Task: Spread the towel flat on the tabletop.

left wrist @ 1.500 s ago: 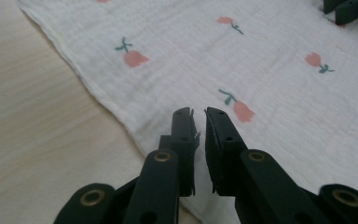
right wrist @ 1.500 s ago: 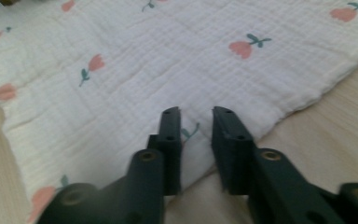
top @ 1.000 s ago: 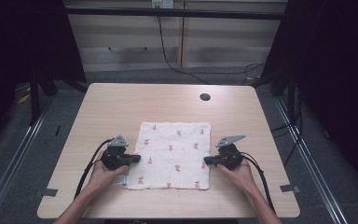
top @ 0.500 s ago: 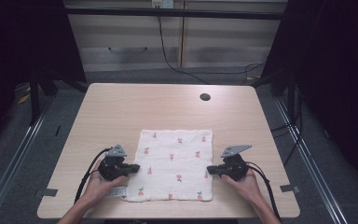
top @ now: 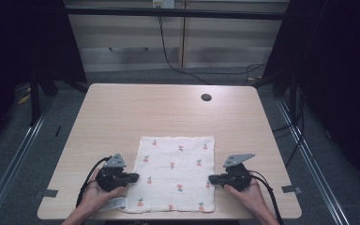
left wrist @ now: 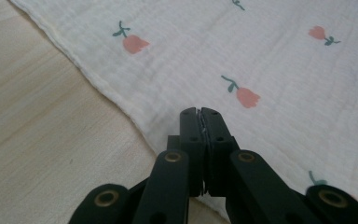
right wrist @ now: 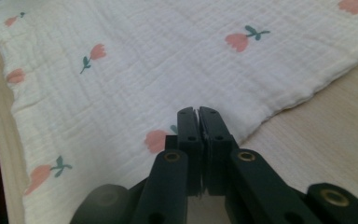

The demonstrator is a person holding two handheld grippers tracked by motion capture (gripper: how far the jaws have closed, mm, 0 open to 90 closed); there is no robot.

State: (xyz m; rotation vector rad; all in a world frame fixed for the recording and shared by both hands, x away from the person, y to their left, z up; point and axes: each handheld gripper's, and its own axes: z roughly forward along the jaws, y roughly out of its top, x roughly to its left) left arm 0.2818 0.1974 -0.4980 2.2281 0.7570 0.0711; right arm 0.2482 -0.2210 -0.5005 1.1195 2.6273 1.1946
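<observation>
1. Left gripper [left wrist: 199, 112]: jaws clenched together, nothing visibly pinched; tips over the cloth's [top: 176, 173] left edge.
2. Right gripper [right wrist: 198, 111]: jaws likewise clenched, tips over the cloth's right edge.
3. Cloth: white, flower-printed, spread flat at the table's [top: 168, 112] near edge, between both grippers.

Even, soft light falls on the table [top: 168, 112] from above, while the room around it sinks into near black. Shadows are faint and there is no glare. Both gripper views are sharp on the cloth [left wrist: 270, 60], but the near jaws look slightly blurred.
</observation>
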